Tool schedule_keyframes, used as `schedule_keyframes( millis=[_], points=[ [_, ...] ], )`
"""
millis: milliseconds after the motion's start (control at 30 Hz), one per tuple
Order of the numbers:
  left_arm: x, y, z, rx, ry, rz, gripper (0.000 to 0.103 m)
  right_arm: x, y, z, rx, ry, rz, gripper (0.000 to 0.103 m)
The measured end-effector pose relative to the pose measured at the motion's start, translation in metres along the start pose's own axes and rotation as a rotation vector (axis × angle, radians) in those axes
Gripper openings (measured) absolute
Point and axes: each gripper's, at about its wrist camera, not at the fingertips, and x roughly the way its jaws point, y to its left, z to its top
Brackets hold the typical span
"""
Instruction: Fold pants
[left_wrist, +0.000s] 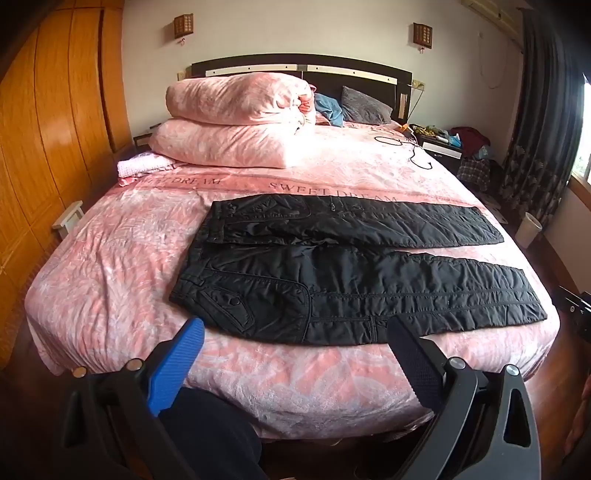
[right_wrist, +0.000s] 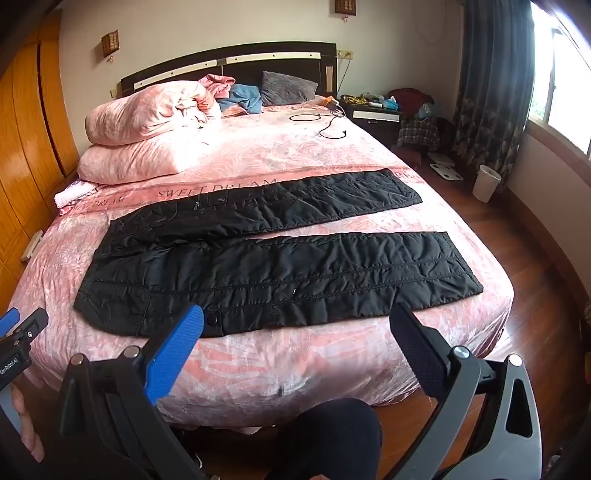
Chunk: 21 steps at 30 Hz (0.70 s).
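Black quilted pants (left_wrist: 332, 273) lie spread flat across the foot of the pink bed (left_wrist: 122, 236), waist to the left, both legs apart and pointing right. They also show in the right wrist view (right_wrist: 280, 266). My left gripper (left_wrist: 295, 332) is open and empty, held just in front of the pants' near edge, not touching them. My right gripper (right_wrist: 295, 321) is open and empty, at the near edge of the lower leg, apart from it. The left gripper's tip (right_wrist: 22, 328) shows at the left edge of the right wrist view.
Folded pink duvets (left_wrist: 236, 122) are stacked at the head of the bed. A black cable (left_wrist: 413, 151) lies on the far right of the bed (right_wrist: 258, 369). Wooden wardrobes (left_wrist: 48, 140) stand at left. A nightstand (right_wrist: 373, 114), a white bin (right_wrist: 485, 182) and curtains (right_wrist: 487, 92) are at right.
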Motion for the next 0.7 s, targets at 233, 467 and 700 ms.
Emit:
schedule_keyframes(
  millis=[233, 467, 700],
  points=[
    [0.000, -0.001, 0.000, 0.005, 0.004, -0.004, 0.100, 0.000, -0.002, 0.000, 0.004, -0.002, 0.004, 0.101],
    [0.003, 0.007, 0.000, -0.001, 0.002, 0.001, 0.100, 0.001, -0.002, 0.001, 0.010, 0.003, 0.006, 0.101],
    [0.002, 0.008, 0.004, 0.001, -0.002, 0.007, 0.100, 0.002, -0.002, 0.001, 0.011, 0.002, 0.004, 0.101]
  ],
)
